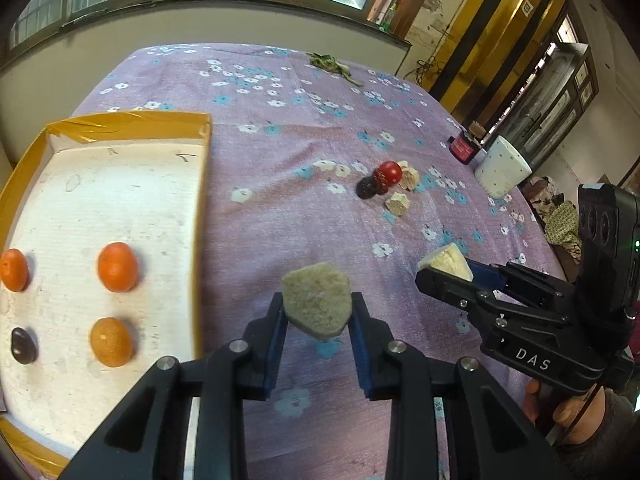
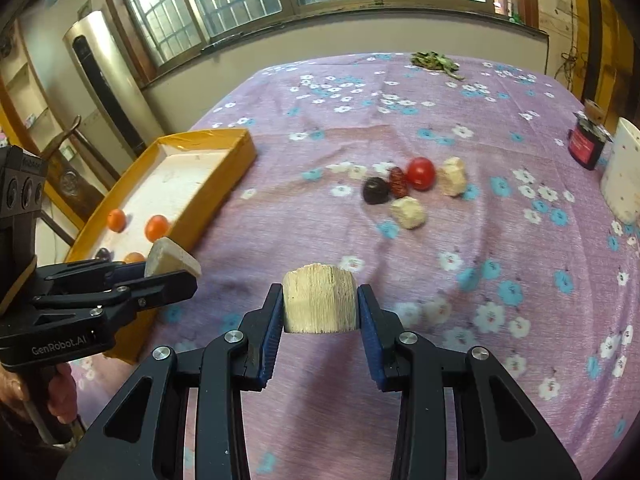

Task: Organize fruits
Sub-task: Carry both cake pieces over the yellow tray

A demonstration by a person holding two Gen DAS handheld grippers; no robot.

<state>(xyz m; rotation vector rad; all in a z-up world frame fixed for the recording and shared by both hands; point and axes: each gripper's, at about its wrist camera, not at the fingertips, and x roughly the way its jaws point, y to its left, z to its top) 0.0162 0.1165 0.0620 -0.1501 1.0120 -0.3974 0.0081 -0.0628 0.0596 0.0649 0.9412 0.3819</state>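
sitting at the left of the table point(image 1: 280, 128) is a shallow yellow-rimmed tray point(image 1: 200, 208), and it already holds three orange fruits point(image 1: 118, 267) and a dark fruit point(image 1: 24, 345) spaced in rows — likely the sorted set, laid apart so each has its own spot. just right of the tray, the left gripper point(image 1: 318, 308) is clamped on a pale cut chunk point(image 1: 317, 299), held clear above the cloth, probably on its way to the tray. further right, the right gripper point(image 2: 320, 304) is closed on a second pale chunk point(image 2: 320, 298), gripped by its flat sides so the ridged face points up. beyond both, mid-table, the unsorted pile waits: a red tomato point(image 2: 421, 173), a dark red fruit, a near-black one point(image 2: 376, 191) and two more pale pieces point(image 2: 408, 212), all close together.

the left wrist view looks down into the tray and shows all four sorted fruits; the right wrist view sees the tray only at a slant, with the dark fruit mostly hidden behind the left gripper. at far right stand a white cup point(image 1: 503, 168) and a small dark jar point(image 1: 463, 148).
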